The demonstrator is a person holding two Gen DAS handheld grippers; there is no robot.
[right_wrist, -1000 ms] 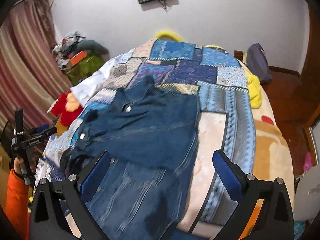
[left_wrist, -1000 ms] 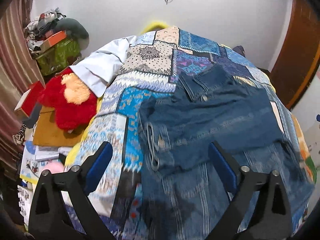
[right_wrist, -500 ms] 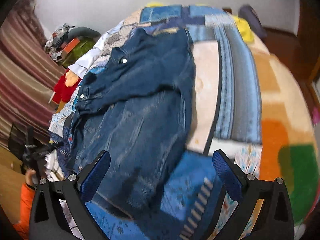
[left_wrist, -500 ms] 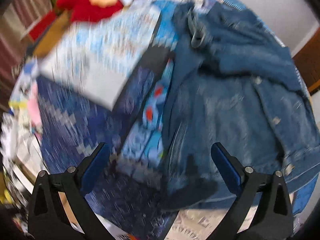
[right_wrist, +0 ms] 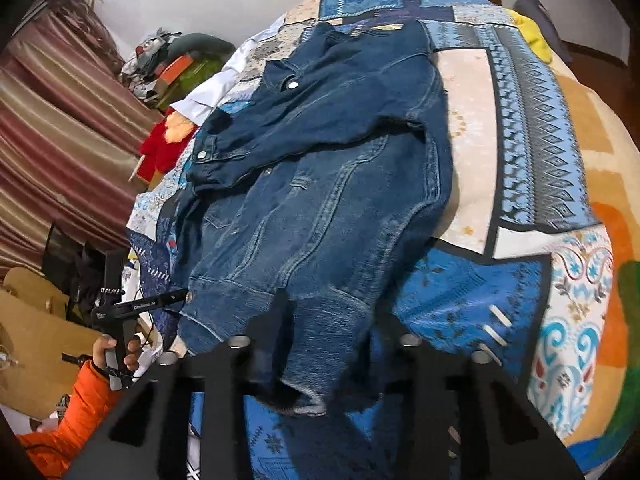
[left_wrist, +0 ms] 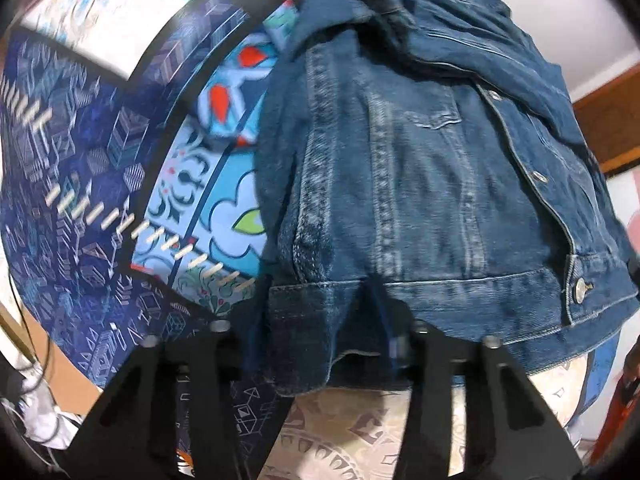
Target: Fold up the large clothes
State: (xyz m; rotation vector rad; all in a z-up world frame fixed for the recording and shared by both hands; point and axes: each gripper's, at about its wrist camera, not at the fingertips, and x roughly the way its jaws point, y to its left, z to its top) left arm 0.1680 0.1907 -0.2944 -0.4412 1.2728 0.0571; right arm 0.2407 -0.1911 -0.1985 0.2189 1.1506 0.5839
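Between the jaws of both tools, the bottom hem of the denim jacket [right_wrist: 320, 184] is being pinched. The jacket is lying flat on the patchwork quilt [right_wrist: 516, 152], stretching away from the tools, with a sleeve folded across its chest ahead of them. The left gripper [left_wrist: 320, 320] has just been closing and is clamping the waistband at the hem corner farthest from the button placket; the right gripper [right_wrist: 324, 344] has likewise been closing, and is gripping the hem at the opposite corner, where the band is bunching between its pads.

Judging from this, the person is starting the lengthwise fold: both hem corners are secured, and the next move is calling for an even lift of both tools and a carry forward toward the collar, keeping the hem taut so the heavy cloth is not sagging in the middle.

The denim is looking thick and stiff, with faded seams, raised stitching and metal buttons. The quilt beneath is looking soft and printed. Left of the right tool, an orange sleeve [right_wrist: 76, 416] is showing.
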